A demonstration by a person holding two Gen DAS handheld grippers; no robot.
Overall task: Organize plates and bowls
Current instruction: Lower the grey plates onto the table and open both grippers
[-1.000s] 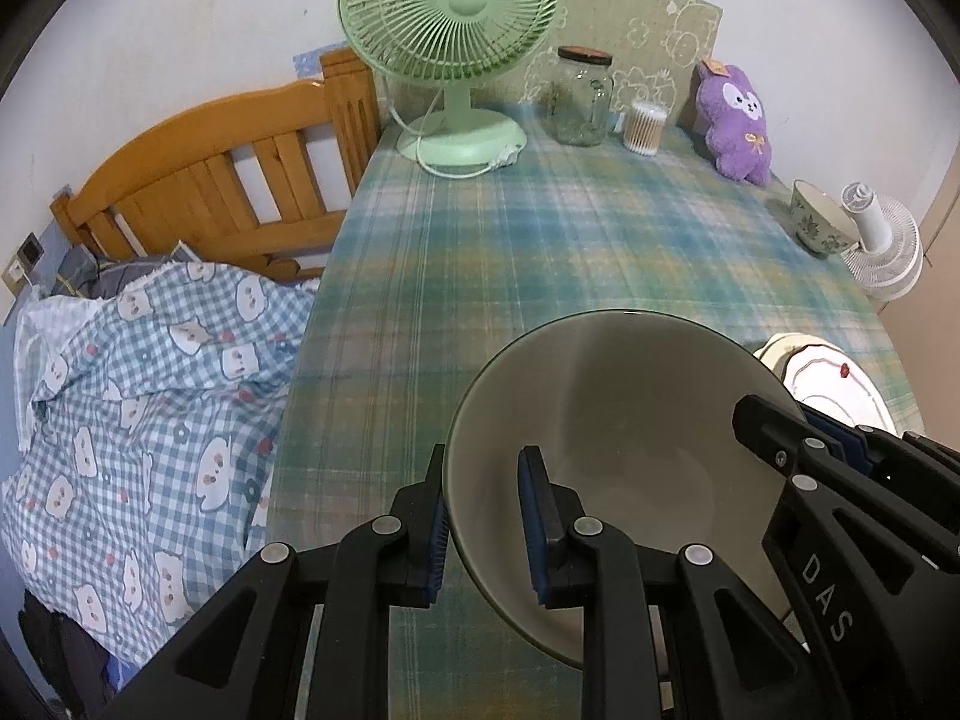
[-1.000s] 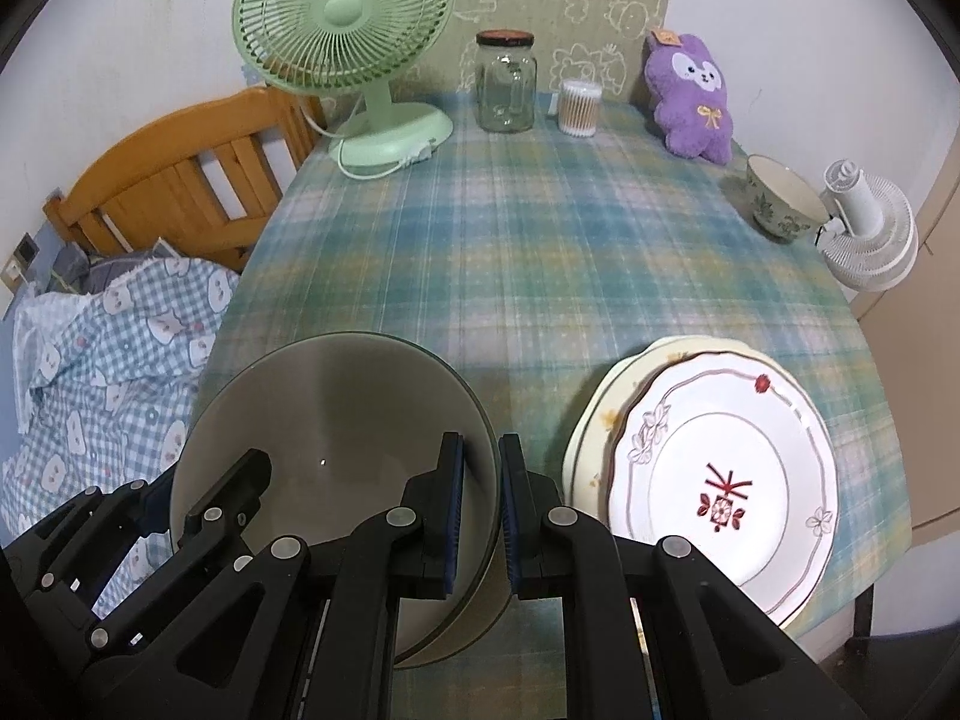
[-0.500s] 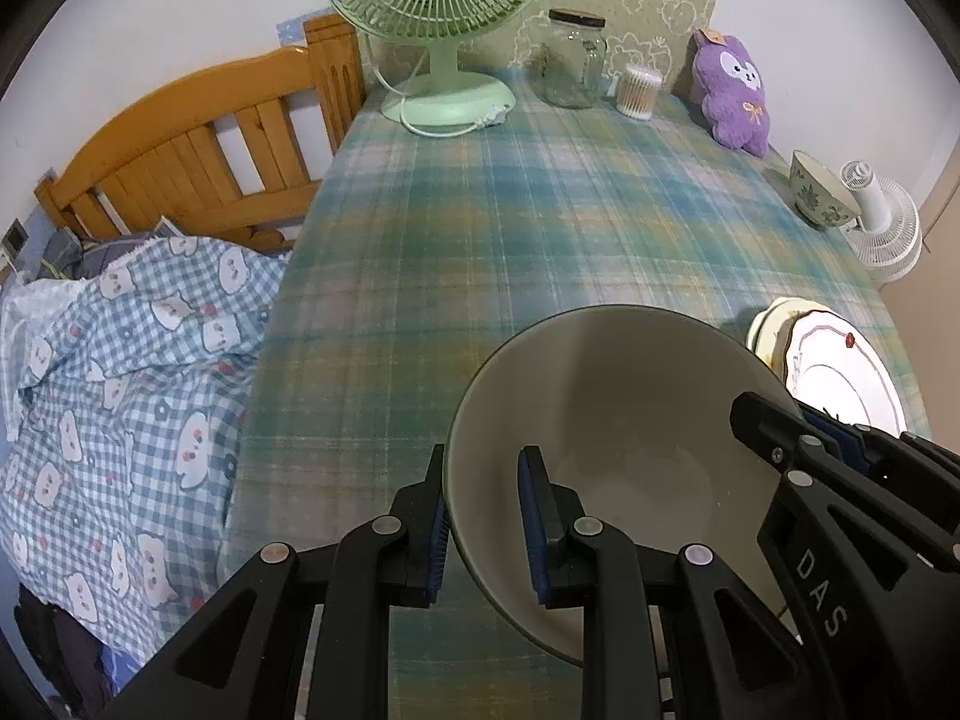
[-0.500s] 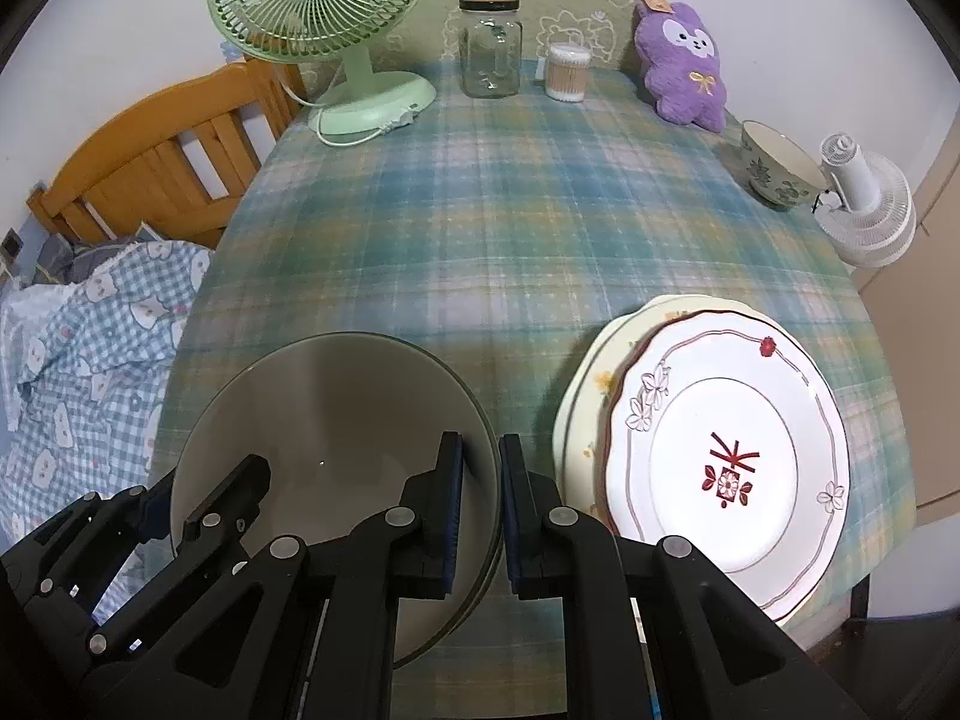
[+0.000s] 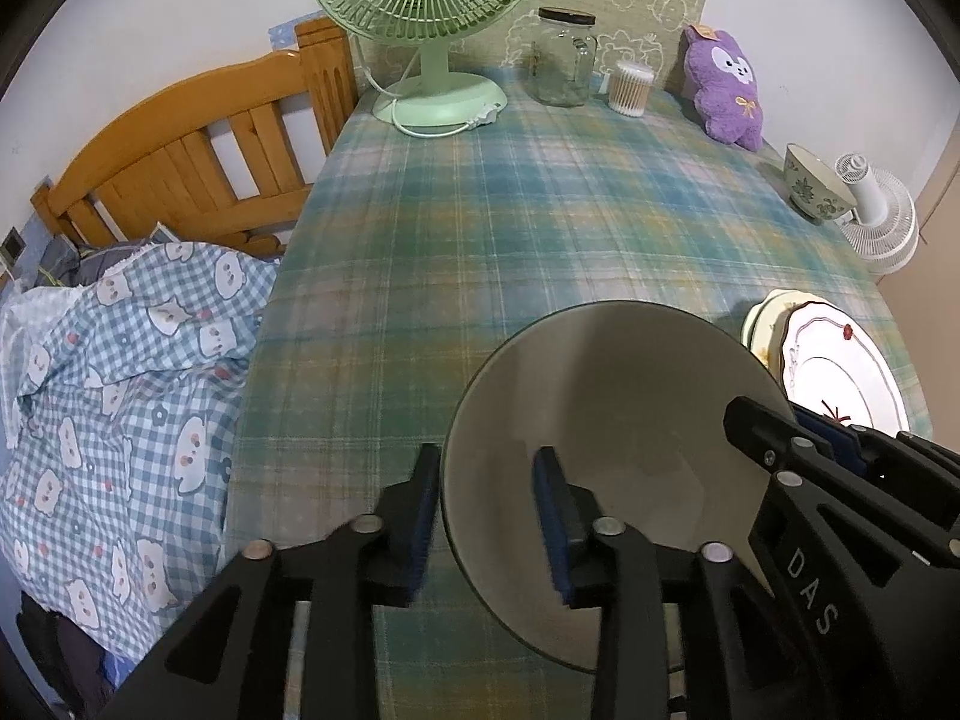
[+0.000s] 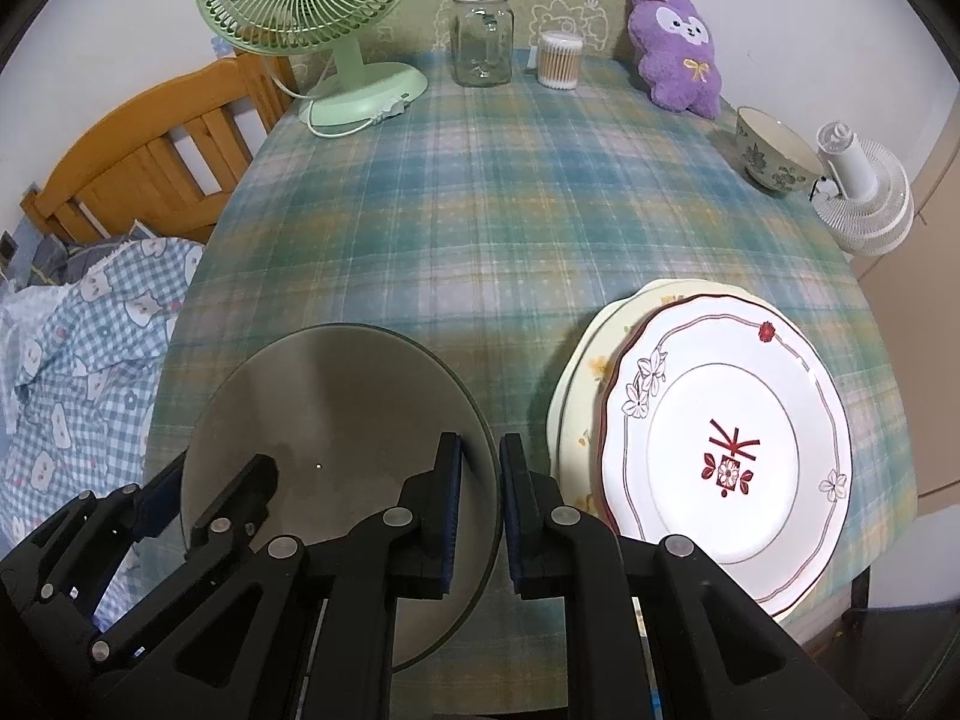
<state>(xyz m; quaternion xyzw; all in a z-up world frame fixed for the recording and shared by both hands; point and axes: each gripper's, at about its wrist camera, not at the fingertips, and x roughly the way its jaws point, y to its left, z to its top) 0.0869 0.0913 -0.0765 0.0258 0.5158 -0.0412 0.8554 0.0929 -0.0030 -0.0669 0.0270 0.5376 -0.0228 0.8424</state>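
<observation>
left hand-held gripper (image 5: pixel 483 510) spread, its fingers straddling the left rim of the grey bowl (image 5: pixel 612 420) without contact; right hand-held gripper (image 6: pixel 480 501) pinching the bowl's right rim. bowl at near bench (image 6: pixel 480 210) edge, just left of 2 stacked plates (image 6: pixel 720 450). small floral bowl (image 6: pixel 771 147) far right.

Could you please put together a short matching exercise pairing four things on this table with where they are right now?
Things:
1. grey bowl
2. floral bowl
3. red-trimmed plate
4. glass jar

Places:
A. on top of the cream plate
B. far edge, between green fan and cotton swabs
C. next to the white fan
D. near edge, between both hand-held grippers

Pairs: 1-D, 2-C, 3-A, 4-B
</observation>
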